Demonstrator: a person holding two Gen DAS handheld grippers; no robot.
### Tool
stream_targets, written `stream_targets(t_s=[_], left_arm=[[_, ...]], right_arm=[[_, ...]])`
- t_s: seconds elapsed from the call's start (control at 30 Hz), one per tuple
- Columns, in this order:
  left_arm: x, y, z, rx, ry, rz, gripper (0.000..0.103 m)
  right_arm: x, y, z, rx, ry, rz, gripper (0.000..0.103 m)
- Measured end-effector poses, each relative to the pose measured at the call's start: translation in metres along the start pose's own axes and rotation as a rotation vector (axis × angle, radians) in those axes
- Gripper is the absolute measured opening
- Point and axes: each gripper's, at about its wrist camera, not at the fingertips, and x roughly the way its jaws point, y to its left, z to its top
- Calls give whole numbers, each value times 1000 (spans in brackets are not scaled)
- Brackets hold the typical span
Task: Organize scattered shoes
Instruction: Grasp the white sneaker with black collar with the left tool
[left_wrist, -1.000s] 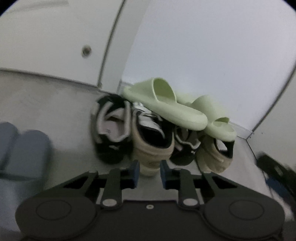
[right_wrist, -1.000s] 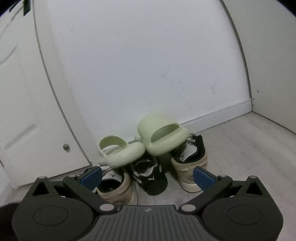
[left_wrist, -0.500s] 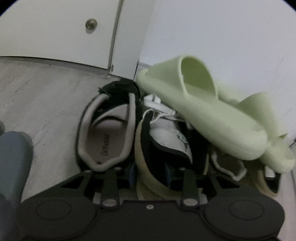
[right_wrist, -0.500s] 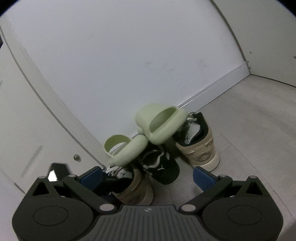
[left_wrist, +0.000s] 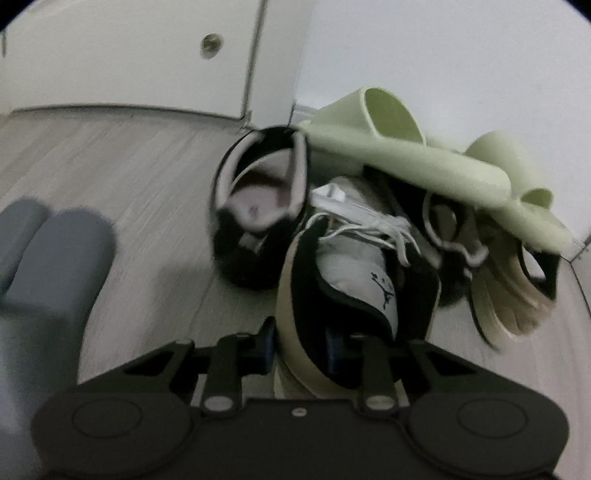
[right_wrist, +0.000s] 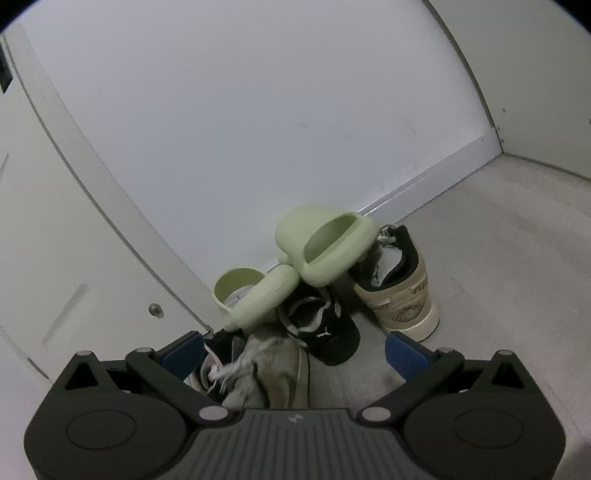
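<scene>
Beige sneaker (left_wrist: 354, 295): its heel wall sits between the fingers of the left gripper (left_wrist: 301, 345) — clamped, one pad outside, one inside the collar.
Shoe pile: just ahead of both grippers, by the wall corner; green slides (right_wrist: 325, 247) lie on top of the black sneaker (right_wrist: 325, 332).
Second beige sneaker (right_wrist: 399, 291): ahead-right of the right gripper (right_wrist: 295, 354).
Right gripper: spread wide, holds nothing, above the pile.

A home entryway is suggested — shoes (right_wrist: 317, 295) are piled on a pale wood-look floor (left_wrist: 110, 155) in a corner, beside a white door (left_wrist: 129, 55) and plain walls (right_wrist: 258, 129) with a baseboard (right_wrist: 424, 192).
</scene>
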Motion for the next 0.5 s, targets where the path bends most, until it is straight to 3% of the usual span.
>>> stream_targets(t_s=[0.17, 0.33, 0.5], left_arm=[[-29, 13, -31, -3, 20, -6, 26], [-53, 10, -64, 73, 21, -4, 27], [-70, 11, -87, 77, 39, -48, 27]], right_arm=[[-4, 1, -4, -10, 17, -21, 103], [-13, 3, -9, -28, 45, -37, 103], [-26, 6, -18, -72, 51, -63, 103]])
